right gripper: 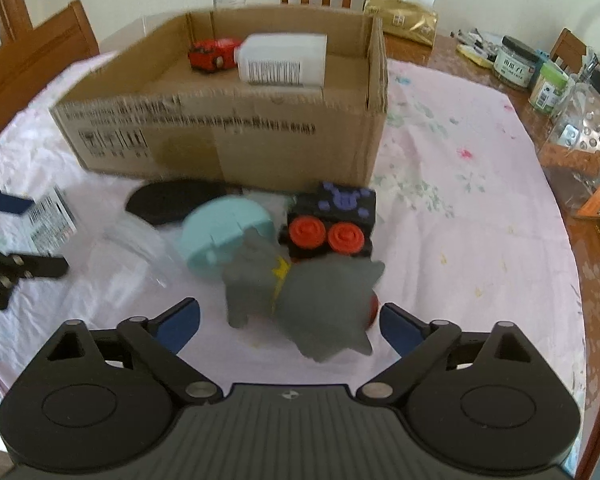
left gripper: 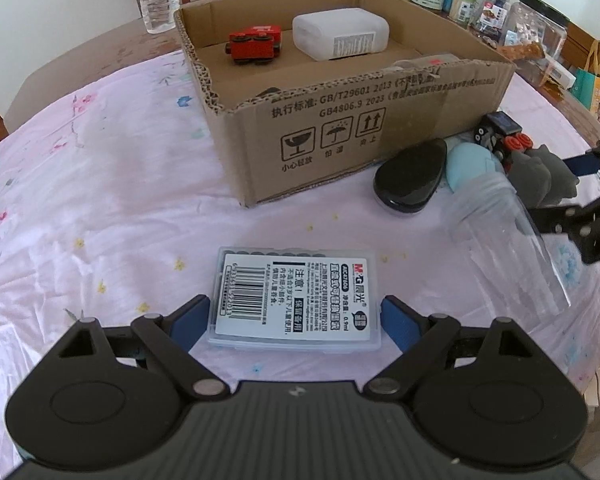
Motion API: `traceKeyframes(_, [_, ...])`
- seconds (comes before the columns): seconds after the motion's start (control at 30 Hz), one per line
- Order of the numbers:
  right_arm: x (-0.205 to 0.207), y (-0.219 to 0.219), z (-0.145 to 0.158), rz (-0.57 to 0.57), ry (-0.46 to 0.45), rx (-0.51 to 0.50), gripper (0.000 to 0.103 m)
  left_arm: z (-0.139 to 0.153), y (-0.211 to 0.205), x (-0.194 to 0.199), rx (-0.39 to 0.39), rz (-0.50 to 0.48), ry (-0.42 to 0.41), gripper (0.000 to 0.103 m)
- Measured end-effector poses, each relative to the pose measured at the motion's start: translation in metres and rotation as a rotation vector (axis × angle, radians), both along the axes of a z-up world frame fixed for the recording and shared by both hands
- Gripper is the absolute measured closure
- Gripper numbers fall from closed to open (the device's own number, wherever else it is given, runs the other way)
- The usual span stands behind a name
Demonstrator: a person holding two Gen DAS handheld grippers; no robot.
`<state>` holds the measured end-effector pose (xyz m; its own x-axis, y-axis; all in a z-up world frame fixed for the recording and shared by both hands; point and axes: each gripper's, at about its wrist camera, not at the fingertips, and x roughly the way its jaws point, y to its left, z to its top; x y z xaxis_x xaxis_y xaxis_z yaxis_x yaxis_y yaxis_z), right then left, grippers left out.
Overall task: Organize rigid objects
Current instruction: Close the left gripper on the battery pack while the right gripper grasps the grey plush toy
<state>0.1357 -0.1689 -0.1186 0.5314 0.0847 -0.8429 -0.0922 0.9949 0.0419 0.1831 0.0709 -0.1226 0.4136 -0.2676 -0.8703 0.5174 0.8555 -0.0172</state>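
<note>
Left wrist view: my left gripper (left gripper: 296,320) pinches clear refill case (left gripper: 296,300), table's near edge. Shallow grip; case may slip. Right gripper (right gripper: 290,322) spread around grey toy (right gripper: 316,308).

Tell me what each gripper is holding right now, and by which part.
The left gripper pinches the clear plastic case by its long sides. The right gripper holds nothing, open around the grey toy.

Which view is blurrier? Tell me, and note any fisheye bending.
Right wrist view: motion-smeared, the grey toy and the print on the cardboard box are soft. Left wrist view: sharp, the label on the clear plastic case reads crisply; the pink tablecloth bows outward, corners vignetted dark.
</note>
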Motion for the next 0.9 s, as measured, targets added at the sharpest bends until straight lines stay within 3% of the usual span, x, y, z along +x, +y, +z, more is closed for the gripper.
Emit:
traceKeyframes(0.07, [0.003,-0.001,0.003,-0.017,-0.006,0.020,0.008,0.000,0.000,0.000,0.000,-0.001,0.000,0.012])
traceKeyframes(0.2, [0.009,-0.004,0.003,-0.074,0.004,0.010,0.024,0.000,-0.001,0.001,0.002,-0.005,0.002,0.012])
traceKeyframes(0.33, [0.008,-0.011,0.007,-0.074,0.014,0.021,0.025,0.000,-0.001,0.000,0.002,-0.006,0.002,0.012])
traceKeyframes(0.6, [-0.002,-0.020,0.008,0.075,0.076,-0.048,0.025,0.000,-0.002,0.001,0.003,-0.008,0.003,0.012])
traceKeyframes(0.9, [-0.005,-0.021,-0.003,-0.023,0.109,-0.007,0.019,0.000,-0.003,0.002,0.008,0.000,0.010,0.012])
